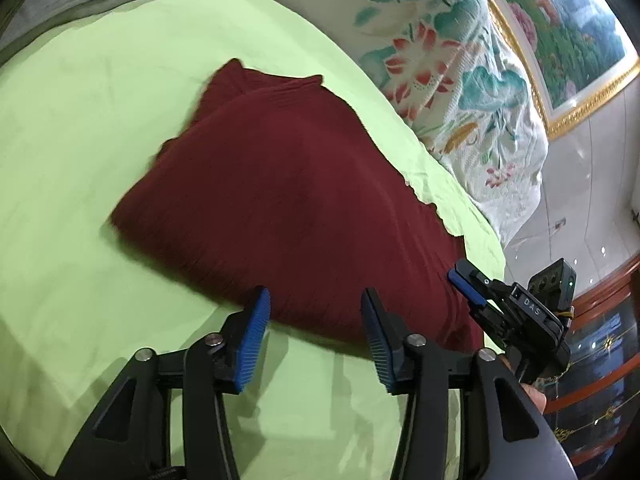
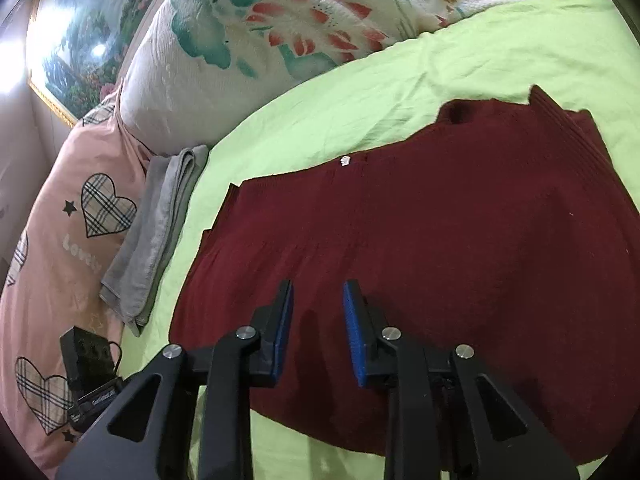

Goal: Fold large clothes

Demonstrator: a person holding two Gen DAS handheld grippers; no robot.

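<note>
Blue fingers (image 2: 357, 336) masking maroon sweater's (image 2: 420, 240) hem

Both wrist cameras look down, from near, along their own fingers. The two views share the dark red garment (image 1: 288, 200) (image 2: 440, 240) on the green sheet (image 1: 80, 140) (image 2: 400, 76), seen from opposite sides.

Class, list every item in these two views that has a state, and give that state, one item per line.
Left tongs: open, empty, above the sweater's near edge.
Right tongs: open, empty, over the sweater.
Sweater: maroon, partly folded, flat on the sheet.
Sheet: green, spread, lightly creased.
Towel: grey, folded, beside the pillow.
</note>
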